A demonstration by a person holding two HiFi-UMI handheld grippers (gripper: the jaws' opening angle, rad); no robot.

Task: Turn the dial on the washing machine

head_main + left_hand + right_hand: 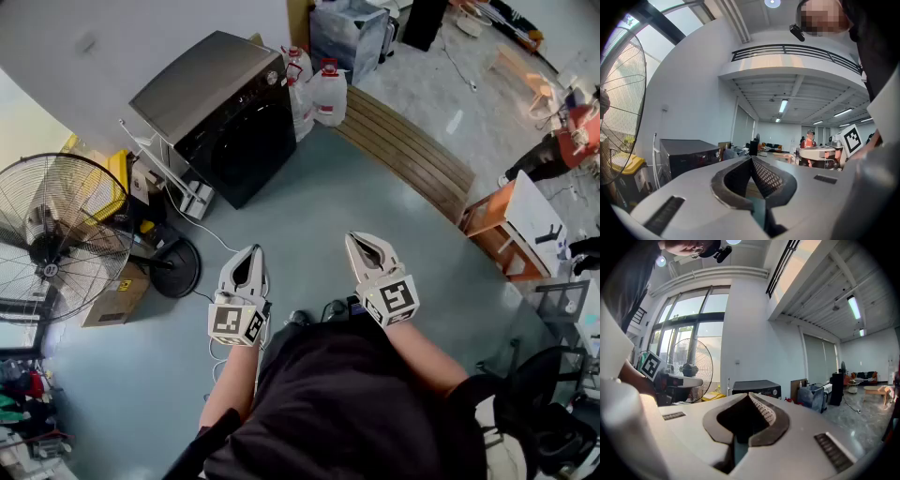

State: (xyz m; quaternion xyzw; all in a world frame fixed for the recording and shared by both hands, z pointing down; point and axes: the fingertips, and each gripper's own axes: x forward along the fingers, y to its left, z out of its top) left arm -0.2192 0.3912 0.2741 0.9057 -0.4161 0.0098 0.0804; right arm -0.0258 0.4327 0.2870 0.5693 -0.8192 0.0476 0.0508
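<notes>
1. Jaws of both your grippers are closed, tip against tip, with nothing between them: see the left gripper point(751, 157) and the right gripper point(749, 393) in their own views.
2. You hold both grippers in the lower middle of the head view, side by side but not touching, above the grey-blue floor point(375, 202).
3. You find the washing machine point(234, 112) in the upper left of the head view, at the white wall, well apart from both grippers. It has a black front and a grey top.
4. Its dial point(774, 392) is a small round knob at the right end of the control panel; in the right gripper view it sits just above and right of the jaw tips.
5. Left of the machine a large fan point(56, 234) stands at the frame edge, and plastic bottles point(319, 89) stand at the machine's right.
</notes>
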